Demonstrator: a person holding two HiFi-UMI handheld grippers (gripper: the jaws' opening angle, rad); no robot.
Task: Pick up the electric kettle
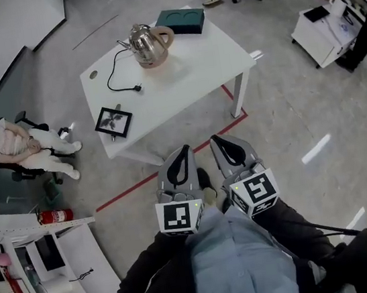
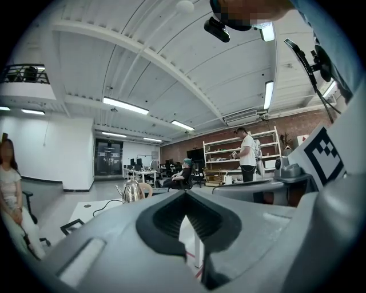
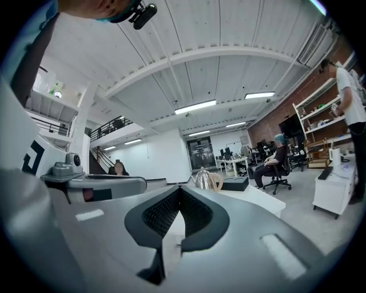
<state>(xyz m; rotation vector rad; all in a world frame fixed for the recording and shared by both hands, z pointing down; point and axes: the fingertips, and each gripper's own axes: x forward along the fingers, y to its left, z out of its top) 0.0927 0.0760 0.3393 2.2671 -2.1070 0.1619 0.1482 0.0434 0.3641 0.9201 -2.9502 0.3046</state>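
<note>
On the grey concrete floor (image 1: 301,112) stands a white rectangular table (image 1: 192,66), with a red tape line (image 1: 129,191) running across the floor along its near side. At far left a person (image 1: 14,146) sits in a black office chair, well apart from the table. Near the bottom centre, close to the wearer's body, the left gripper (image 1: 185,149) and the right gripper (image 1: 216,139) are held side by side, both grey with marker cubes, pointing toward the table and well short of it. The left gripper view shows its jaws (image 2: 184,194) closed tip to tip with nothing between them; the right gripper view shows the same (image 3: 180,189), closed and empty. On the table's far edge lies a dark teal flat box (image 1: 181,21). Just beside it to the left, the polished stainless-steel electric kettle (image 1: 149,44) with a light wooden handle stands upright on its round base, untouched. A black-framed picture (image 1: 113,122) lies at the near left corner. A thin black power cord (image 1: 114,77) runs from the kettle's base across the tabletop and ends in a plug.
</note>
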